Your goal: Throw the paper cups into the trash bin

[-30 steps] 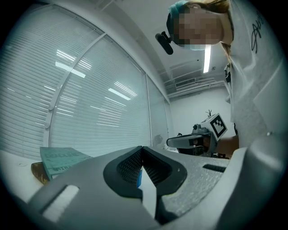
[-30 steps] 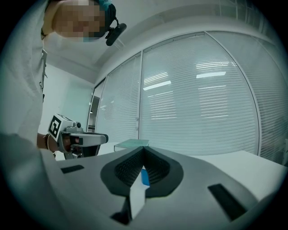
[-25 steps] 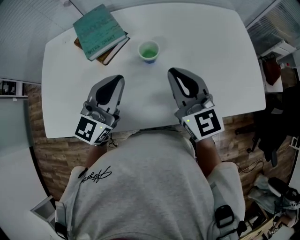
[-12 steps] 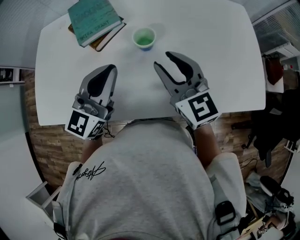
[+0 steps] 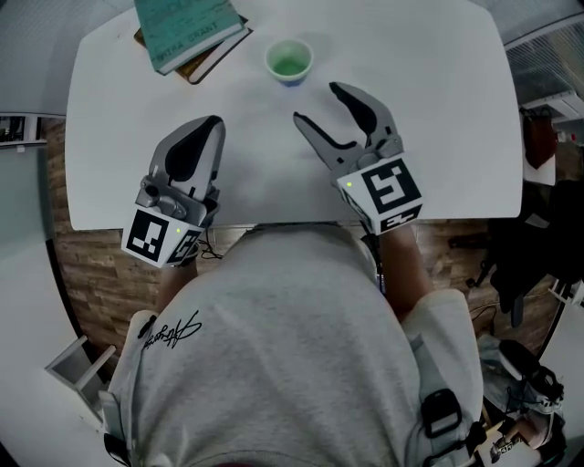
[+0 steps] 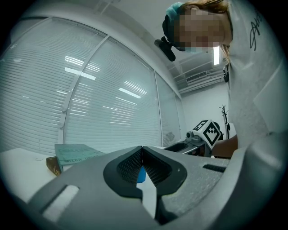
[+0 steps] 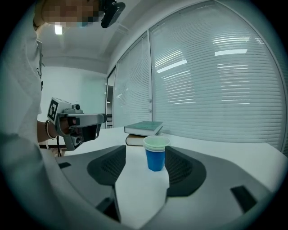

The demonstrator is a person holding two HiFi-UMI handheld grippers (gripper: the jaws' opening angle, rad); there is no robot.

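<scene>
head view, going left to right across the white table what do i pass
Stack of a teal book on a brown book → blue paper cup with green inside → right gripper, fingers just opening, nothing between them. The left gripper lies in line with the books, so left out.

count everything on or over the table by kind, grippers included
books: 2, teal book on brown book
paper cup: 1, blue, maybe more nested inside, cannot tell
grippers: 2, left gripper, right gripper
total: 5
</scene>
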